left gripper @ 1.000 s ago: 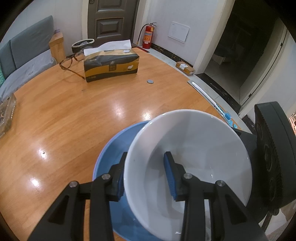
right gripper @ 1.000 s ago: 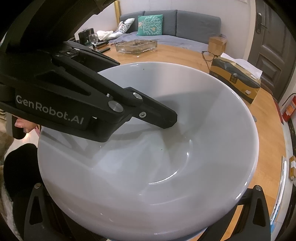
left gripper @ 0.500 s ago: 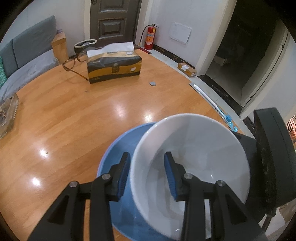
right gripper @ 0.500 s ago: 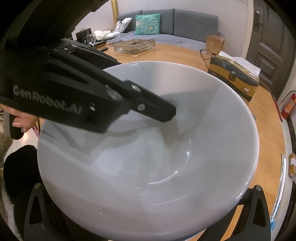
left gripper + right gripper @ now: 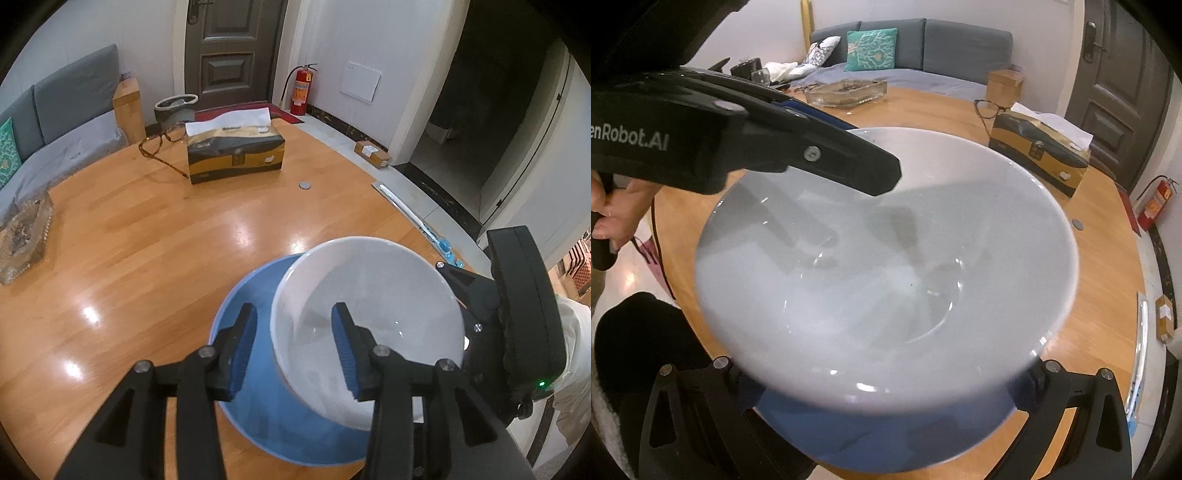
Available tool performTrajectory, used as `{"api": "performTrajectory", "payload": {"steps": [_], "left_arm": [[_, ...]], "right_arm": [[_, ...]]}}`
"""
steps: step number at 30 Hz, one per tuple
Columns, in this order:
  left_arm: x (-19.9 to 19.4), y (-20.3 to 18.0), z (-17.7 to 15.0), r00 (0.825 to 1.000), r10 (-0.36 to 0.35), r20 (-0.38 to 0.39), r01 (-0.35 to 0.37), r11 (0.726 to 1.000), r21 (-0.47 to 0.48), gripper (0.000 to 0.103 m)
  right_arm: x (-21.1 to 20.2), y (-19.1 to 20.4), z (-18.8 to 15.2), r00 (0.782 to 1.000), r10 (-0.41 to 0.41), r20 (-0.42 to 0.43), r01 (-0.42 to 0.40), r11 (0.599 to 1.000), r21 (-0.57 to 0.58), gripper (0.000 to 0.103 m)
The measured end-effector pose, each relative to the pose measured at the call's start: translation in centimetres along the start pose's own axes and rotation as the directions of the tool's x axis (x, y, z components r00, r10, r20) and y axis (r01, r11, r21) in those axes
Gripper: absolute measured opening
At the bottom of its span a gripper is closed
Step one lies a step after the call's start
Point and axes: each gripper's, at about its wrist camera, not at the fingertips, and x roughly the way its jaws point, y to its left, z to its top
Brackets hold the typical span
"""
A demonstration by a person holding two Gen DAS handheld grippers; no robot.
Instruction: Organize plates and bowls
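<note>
A white bowl (image 5: 369, 295) rests tilted in a blue plate (image 5: 251, 295) on the wooden table, near its front edge. My left gripper (image 5: 293, 310) straddles the bowl's near rim. Its jaws are opening, and neither blue pad touches the rim. In the right wrist view the white bowl (image 5: 886, 258) fills the frame, blurred, with the blue plate (image 5: 886, 432) showing under it. My right gripper (image 5: 884, 373) has its fingers spread wide on either side of the dishes, with the tips hidden beneath the bowl. One left finger (image 5: 849, 162) hangs over the bowl.
On the far half of the table are a tissue box (image 5: 236, 155), a pair of glasses (image 5: 162, 144), a coin (image 5: 304, 184) and, at the left edge, a glass dish (image 5: 26, 232). A hand (image 5: 613, 214) holds the left gripper's handle. The table edge curves close on the right.
My left gripper's pads came off the bowl's rim, spread, and drew up and back. In the right wrist view the bowl shifted and the blue plate now shows beneath it.
</note>
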Motion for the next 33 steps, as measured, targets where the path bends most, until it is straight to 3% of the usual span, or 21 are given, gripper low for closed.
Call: {"api": "performTrajectory", "payload": {"steps": [4, 9, 17, 21, 23, 28, 30, 33], "left_arm": [[-0.7, -0.4, -0.2, 1.0, 0.004, 0.01, -0.004, 1.0, 0.002, 0.039], [-2.0, -0.9, -0.4, 0.999, 0.009, 0.034, -0.009, 1.0, 0.005, 0.048], [-5.0, -2.0, -0.9, 0.994, 0.038, 0.098, -0.04, 0.999, 0.023, 0.081], [-6.8, -1.8, -1.2, 0.987, 0.081, 0.141, -0.082, 0.997, -0.002, 0.087], [-7.7, -1.7, -1.3, 0.978, 0.126, 0.168, -0.124, 0.992, -0.022, 0.092], [-10.2, -0.9, -2.3, 0.932, 0.264, 0.249, -0.247, 0.964, -0.098, 0.094], [-11.2, -0.4, -2.7, 0.907, 0.313, 0.281, -0.284, 0.949, -0.138, 0.098], [-12.8, 0.4, -3.5, 0.853, 0.409, 0.324, -0.363, 0.911, -0.196, 0.099]], "right_arm": [[-0.6, 0.2, -0.2, 1.0, -0.011, 0.002, 0.011, 1.0, 0.013, 0.1], [-2.5, -0.1, -0.9, 0.999, -0.021, 0.026, 0.02, 0.999, 0.029, 0.101], [-6.7, -0.7, -2.1, 0.994, -0.054, 0.09, 0.048, 0.997, 0.066, 0.101], [-10.0, -0.9, -1.9, 0.981, -0.088, 0.173, 0.074, 0.994, 0.085, 0.101], [-11.6, -0.9, -1.5, 0.967, -0.113, 0.226, 0.096, 0.992, 0.088, 0.101], [-14.4, -0.6, -0.4, 0.922, -0.176, 0.345, 0.139, 0.982, 0.13, 0.101], [-14.8, -0.5, 0.0, 0.905, -0.195, 0.379, 0.147, 0.977, 0.152, 0.101], [-15.1, -0.1, 0.6, 0.882, -0.215, 0.42, 0.155, 0.973, 0.173, 0.101]]}}
